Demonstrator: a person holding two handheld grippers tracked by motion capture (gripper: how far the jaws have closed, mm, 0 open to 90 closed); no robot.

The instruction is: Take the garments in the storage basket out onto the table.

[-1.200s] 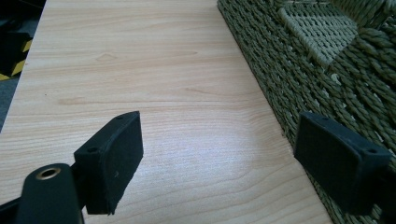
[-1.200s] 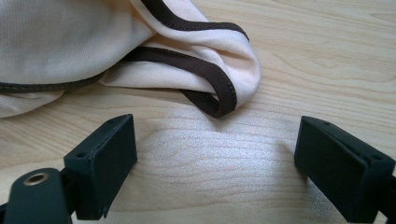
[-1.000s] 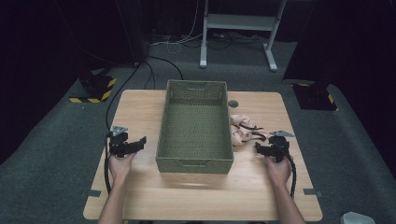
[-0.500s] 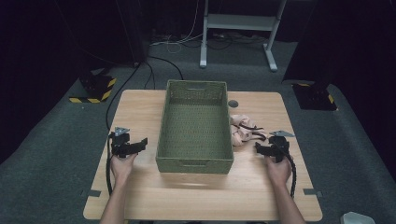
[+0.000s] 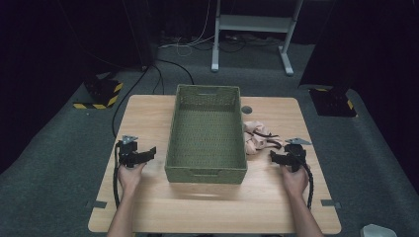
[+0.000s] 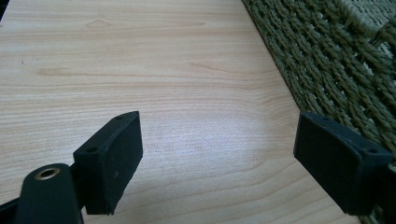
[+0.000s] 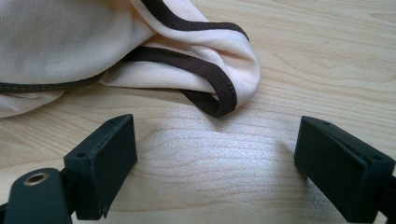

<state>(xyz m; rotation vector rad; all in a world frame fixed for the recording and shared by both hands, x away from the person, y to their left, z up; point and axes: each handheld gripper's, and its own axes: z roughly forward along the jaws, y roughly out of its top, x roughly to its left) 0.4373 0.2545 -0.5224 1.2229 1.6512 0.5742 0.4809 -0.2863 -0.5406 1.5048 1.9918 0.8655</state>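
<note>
Cream cloth [image 7: 93,46] with brown trim lies just ahead of the wide-open, empty right gripper [image 7: 215,158]

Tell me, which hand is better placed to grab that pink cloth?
Probably the right. The right gripper is open and faces the cloth just ahead. The left gripper sits across the green basket from it.

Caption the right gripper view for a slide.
Open right gripper poised just short of a crumpled cream garment with dark brown trim, lying on the wooden table.
</note>
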